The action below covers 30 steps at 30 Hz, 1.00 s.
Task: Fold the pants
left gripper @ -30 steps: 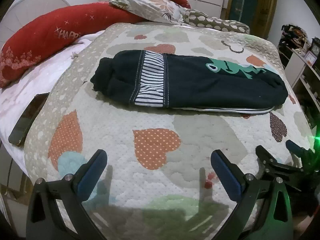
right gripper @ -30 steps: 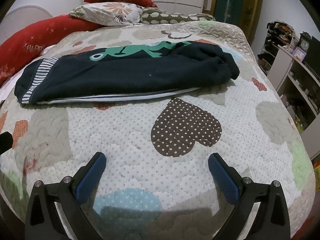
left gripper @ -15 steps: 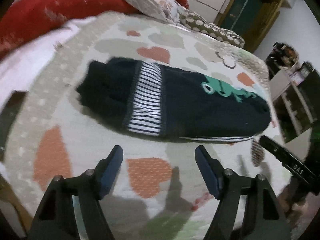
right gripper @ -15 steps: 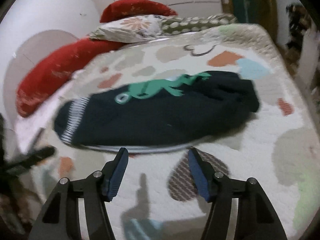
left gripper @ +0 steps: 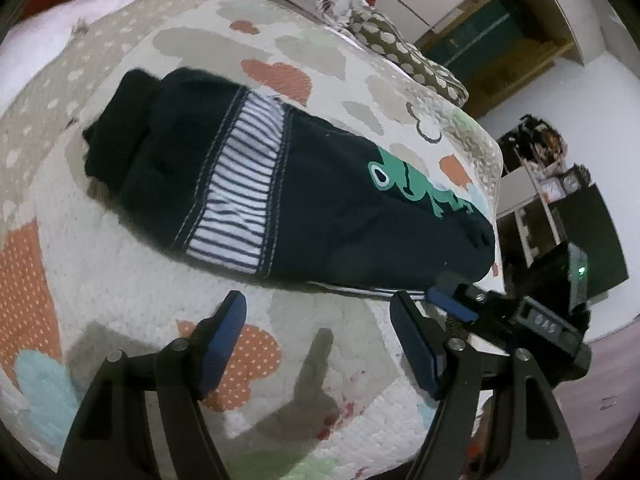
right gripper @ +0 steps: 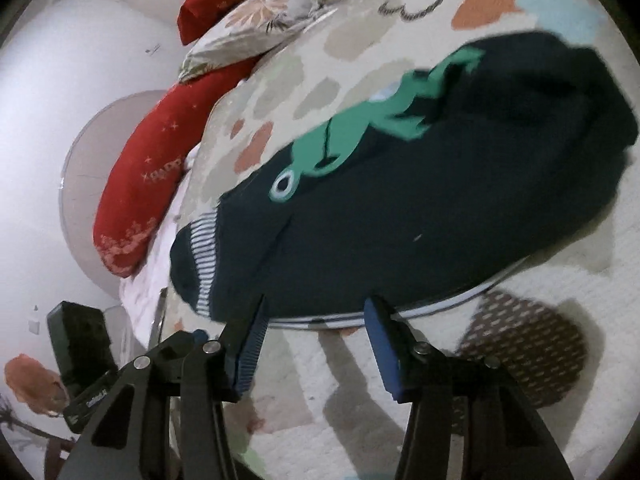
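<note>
Both tongs spread wide, holding nothing: left tongs (left gripper: 316, 336) and right tongs (right gripper: 316, 344) sit just short of pants' near hem. Pants (left gripper: 320, 200) lie lengthwise mid-bed on quilt (left gripper: 100, 272), already doubled once. Judgement: soft, light knit, floppy, not slippery; pinch near edge by white-trimmed hem (right gripper: 400, 314). Readable writing: partial "HAPP" on red pillow (right gripper: 160, 168); no label on pants.

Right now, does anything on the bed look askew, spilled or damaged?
Nothing is spilled or damaged. The dark pants lie folded lengthwise on the quilt, though the end beyond the striped band is bunched. Both grippers, left and right, are open, holding nothing.
</note>
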Each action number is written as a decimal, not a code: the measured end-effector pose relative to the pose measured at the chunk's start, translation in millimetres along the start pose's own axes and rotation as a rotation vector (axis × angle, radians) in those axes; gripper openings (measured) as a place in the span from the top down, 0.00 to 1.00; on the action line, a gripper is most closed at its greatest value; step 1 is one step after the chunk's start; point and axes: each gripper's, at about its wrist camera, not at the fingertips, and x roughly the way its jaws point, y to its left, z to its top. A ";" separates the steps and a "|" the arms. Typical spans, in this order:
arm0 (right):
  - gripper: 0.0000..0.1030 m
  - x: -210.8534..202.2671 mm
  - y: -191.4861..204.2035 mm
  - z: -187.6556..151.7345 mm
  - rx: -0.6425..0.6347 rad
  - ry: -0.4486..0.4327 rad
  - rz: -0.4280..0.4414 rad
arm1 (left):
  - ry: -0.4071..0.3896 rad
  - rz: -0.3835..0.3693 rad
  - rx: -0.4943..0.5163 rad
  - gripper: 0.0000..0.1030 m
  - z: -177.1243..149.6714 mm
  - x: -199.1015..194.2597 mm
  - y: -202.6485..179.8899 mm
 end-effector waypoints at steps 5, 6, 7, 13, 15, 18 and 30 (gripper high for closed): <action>0.48 15.7 -3.7 6.2 0.070 -0.006 -0.029 | 0.002 -0.032 -0.064 0.28 0.8 0.4 10.8; 0.49 15.9 -5.9 8.0 0.086 -0.013 -0.030 | -0.001 -0.041 -0.073 0.28 0.9 -0.8 11.2; 0.54 17.3 -7.6 11.3 0.110 -0.024 -0.033 | -0.006 -0.046 -0.077 0.28 1.1 -2.2 11.3; 0.98 12.1 -1.7 18.0 0.075 -0.092 -0.085 | -0.013 -0.071 -0.091 0.28 1.5 -7.2 8.8; 0.98 5.4 7.4 17.6 0.033 -0.125 -0.099 | 0.000 -0.091 -0.107 0.28 0.6 -3.6 5.9; 0.98 -5.5 20.7 19.6 -0.013 -0.160 -0.106 | 0.028 -0.121 -0.107 0.28 -0.3 5.9 -3.4; 0.98 -29.0 33.1 19.4 -0.060 -0.192 -0.087 | 0.052 -0.182 -0.200 0.44 37.0 43.1 2.3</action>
